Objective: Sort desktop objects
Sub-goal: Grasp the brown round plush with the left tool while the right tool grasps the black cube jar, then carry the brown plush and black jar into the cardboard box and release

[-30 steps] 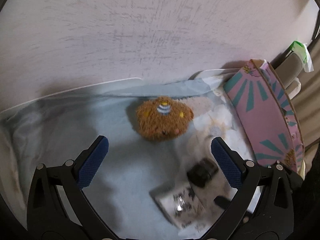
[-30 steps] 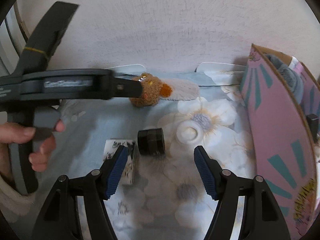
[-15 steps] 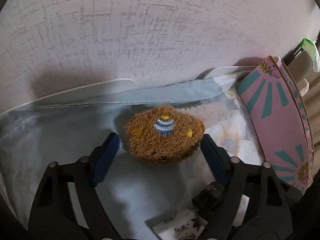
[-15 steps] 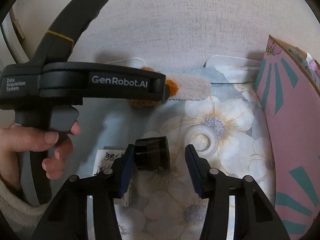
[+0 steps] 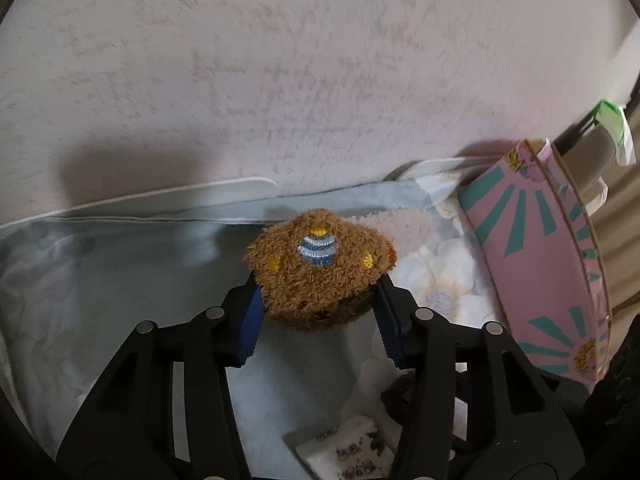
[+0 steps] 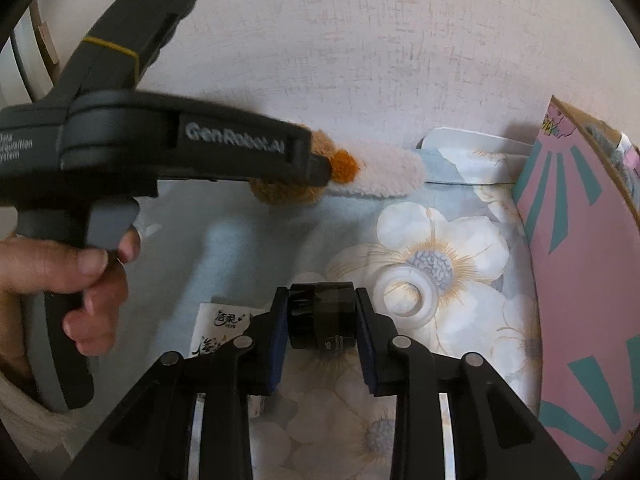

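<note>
Plush toy (image 5: 320,268), brown and fuzzy with a striped blue patch on top, sits squarely between the blue pads (image 5: 250,320) of the left gripper (image 5: 318,316), whose jaws are closing with both pads pressed into the fur. Beyond its tips, a white fleecy part (image 5: 400,226) of the toy trails toward the wall. Down by the base of the left gripper's right finger lies a white tissue packet (image 5: 348,452).

Over on the right gripper (image 6: 322,320), the jaws are also closing, and the 2 pads (image 6: 280,328) clamp the sides of a small black cylinder (image 6: 322,316) (I cannot tell what it is). Just right of that gripper's tips lies a white ring (image 6: 408,294) on the flowered blue cloth (image 6: 460,240). Left of its left finger the tissue packet (image 6: 218,326) shows again, partly hidden. Farther right stands a pink box (image 6: 588,260) with teal rays, tilted. Up and to the left of the right gripper, a hand (image 6: 68,280) grips the handle of the left tool, its finger on the trigger, and the toy (image 6: 340,164) peeks out past its nose.
</note>
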Motion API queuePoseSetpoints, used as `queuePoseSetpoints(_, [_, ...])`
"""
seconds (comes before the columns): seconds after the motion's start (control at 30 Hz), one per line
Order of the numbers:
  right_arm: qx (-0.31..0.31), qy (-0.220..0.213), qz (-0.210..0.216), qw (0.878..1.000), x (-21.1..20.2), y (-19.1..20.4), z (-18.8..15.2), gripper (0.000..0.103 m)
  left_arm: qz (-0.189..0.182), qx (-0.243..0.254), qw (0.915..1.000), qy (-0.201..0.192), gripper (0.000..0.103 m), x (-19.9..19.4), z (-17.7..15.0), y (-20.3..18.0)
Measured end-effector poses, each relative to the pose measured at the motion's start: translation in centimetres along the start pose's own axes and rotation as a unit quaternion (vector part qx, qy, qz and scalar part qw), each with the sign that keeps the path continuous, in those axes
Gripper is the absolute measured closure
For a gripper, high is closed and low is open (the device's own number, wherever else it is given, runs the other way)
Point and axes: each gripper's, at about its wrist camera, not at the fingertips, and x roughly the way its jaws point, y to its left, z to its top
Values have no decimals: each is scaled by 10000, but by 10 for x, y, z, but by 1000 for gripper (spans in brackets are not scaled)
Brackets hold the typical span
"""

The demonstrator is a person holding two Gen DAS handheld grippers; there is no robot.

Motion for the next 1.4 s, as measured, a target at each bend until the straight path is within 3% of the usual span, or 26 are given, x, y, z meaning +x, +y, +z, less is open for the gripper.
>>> queuePoseSetpoints(0.57, [213,153,169,9995,-60,-19,15,75,-245,-588,9973,-371,57,-91,-10,-15])
queuePoseSetpoints(0.63, [163,157,170,9996,-68,-1,10,75,-262,-626,9968,-426,57,-102,-11,-21])
queuePoseSetpoints(1.03, [164,-67,270,9995,-120,-12,29,75,-316,-482,9959,-698,57,-145,-4,-67])
queuePoseSetpoints(1.4, [386,-331,185,9985,-157,-53,25,75,-484,-277,9943,-909,57,-161,12,-118])
